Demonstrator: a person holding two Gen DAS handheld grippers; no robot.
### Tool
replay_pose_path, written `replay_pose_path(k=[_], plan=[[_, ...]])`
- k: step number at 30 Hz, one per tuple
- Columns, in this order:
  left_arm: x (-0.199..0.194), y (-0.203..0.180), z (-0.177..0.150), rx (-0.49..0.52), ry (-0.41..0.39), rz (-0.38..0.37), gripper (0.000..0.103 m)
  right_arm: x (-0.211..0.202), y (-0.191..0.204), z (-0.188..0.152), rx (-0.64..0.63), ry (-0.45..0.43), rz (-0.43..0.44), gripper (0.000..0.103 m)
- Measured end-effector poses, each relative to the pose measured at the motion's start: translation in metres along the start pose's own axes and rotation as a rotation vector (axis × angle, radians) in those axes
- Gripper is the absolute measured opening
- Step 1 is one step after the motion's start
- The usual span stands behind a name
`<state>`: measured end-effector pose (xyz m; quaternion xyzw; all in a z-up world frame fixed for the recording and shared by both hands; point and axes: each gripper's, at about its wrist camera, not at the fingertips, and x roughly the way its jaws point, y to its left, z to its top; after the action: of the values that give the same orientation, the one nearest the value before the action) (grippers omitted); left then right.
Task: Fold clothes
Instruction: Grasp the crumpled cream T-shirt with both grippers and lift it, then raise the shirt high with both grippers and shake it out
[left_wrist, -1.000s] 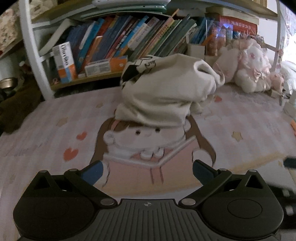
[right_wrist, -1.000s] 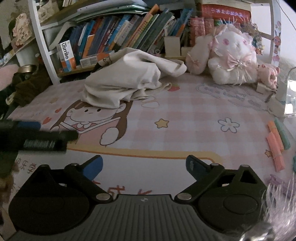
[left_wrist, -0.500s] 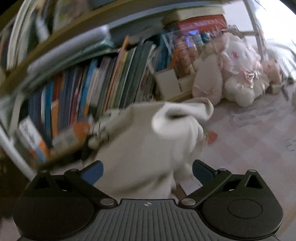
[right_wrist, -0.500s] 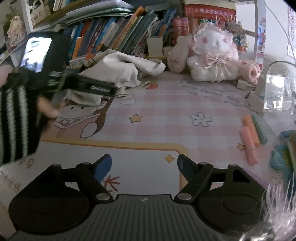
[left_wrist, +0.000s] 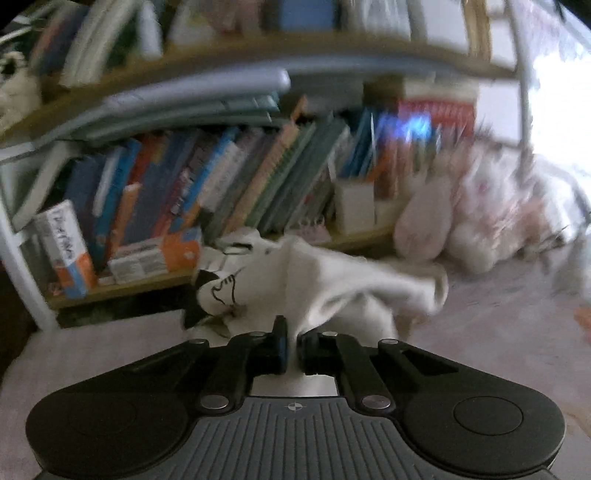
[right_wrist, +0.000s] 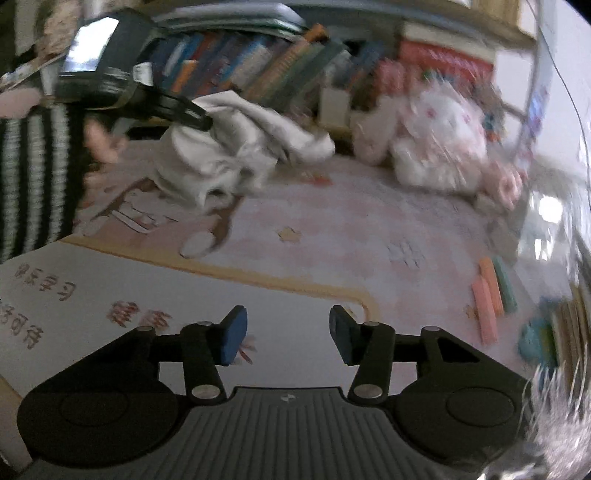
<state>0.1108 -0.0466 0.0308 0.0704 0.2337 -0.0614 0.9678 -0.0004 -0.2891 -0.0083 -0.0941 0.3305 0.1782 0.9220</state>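
Observation:
A crumpled cream garment (left_wrist: 332, 284) with a black print lies on the pink cartoon mat (right_wrist: 332, 206), in front of the bookshelf. My left gripper (left_wrist: 291, 347) is shut on a fold of it, and the cloth rises from between the fingers. The right wrist view shows the left gripper (right_wrist: 199, 118) pinching the garment's (right_wrist: 229, 155) top at the upper left. My right gripper (right_wrist: 284, 332) is open and empty, low over the mat's near part, well short of the garment.
A bookshelf (left_wrist: 221, 184) full of books stands right behind the garment. A white and pink plush toy (right_wrist: 436, 144) sits to its right. Pink and green sticks (right_wrist: 491, 295) lie on the mat at the right.
My left gripper went forward to the garment and shut on it. My right gripper narrowed a little and swung left. Both views are blurred by motion.

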Motion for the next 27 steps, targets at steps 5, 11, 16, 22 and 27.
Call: replay_pose_path(k=[5, 11, 16, 22, 27], plan=[[-0.097, 0.025, -0.014, -0.038, -0.069, -0.052, 0.006, 0.004, 0.051, 0.024, -0.247, -0.109, 0.005, 0.064], [-0.177, 0.064, -0.029, -0.095, -0.139, -0.094, 0.006, 0.013, 0.141, 0.049, -0.62, -0.252, 0.056, 0.075], [-0.199, 0.109, -0.058, -0.174, -0.115, -0.027, 0.011, 0.023, 0.186, 0.07, -0.859, -0.263, 0.071, 0.007], [-0.199, 0.133, -0.095, -0.221, -0.058, -0.013, 0.084, -0.026, 0.193, 0.166, -0.704, -0.42, 0.111, 0.007], [-0.195, 0.106, -0.108, -0.177, -0.075, -0.135, 0.086, -0.068, 0.208, 0.223, -0.727, -0.573, 0.088, 0.007]])
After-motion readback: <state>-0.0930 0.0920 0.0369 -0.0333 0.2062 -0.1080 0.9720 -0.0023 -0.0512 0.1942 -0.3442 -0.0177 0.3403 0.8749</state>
